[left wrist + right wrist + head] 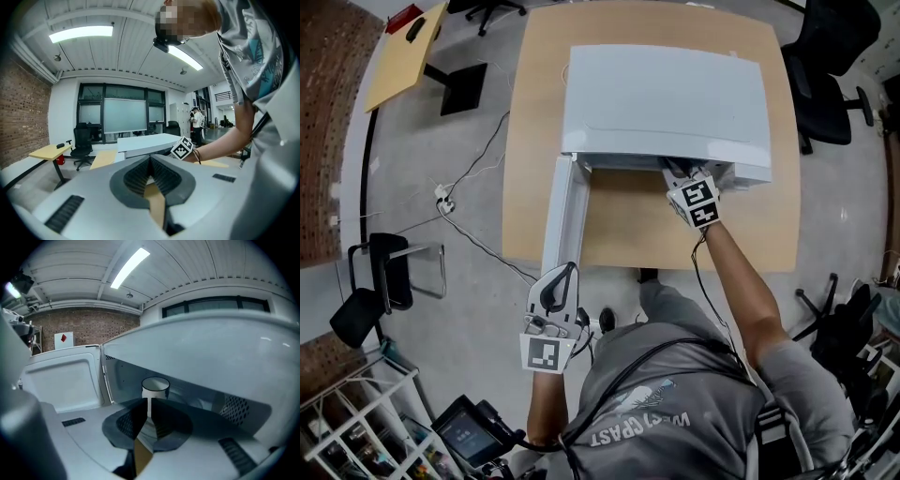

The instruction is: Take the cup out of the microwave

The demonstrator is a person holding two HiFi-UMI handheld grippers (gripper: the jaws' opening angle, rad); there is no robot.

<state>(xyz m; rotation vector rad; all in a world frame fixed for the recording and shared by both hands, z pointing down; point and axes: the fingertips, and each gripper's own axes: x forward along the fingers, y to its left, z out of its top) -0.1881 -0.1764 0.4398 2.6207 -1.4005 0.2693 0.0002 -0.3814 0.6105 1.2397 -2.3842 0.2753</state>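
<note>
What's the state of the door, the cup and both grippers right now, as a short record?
door: open, swung out to the left of the microwave
cup: upright inside, not gripped
right gripper: jaws together, at the opening, pointed at the cup
left gripper: jaws together, empty, by the door's free end

We see a white microwave (666, 98) on a pale wood surface (628, 230) over a grey floor (478, 309). Our cup (155, 386) is white with a dark rim. The left tongs (150, 159) and right tongs (149, 403) are light grey with black ribbed pads (165, 178); their marker cubes (696, 202) carry black-and-white squares.
</note>
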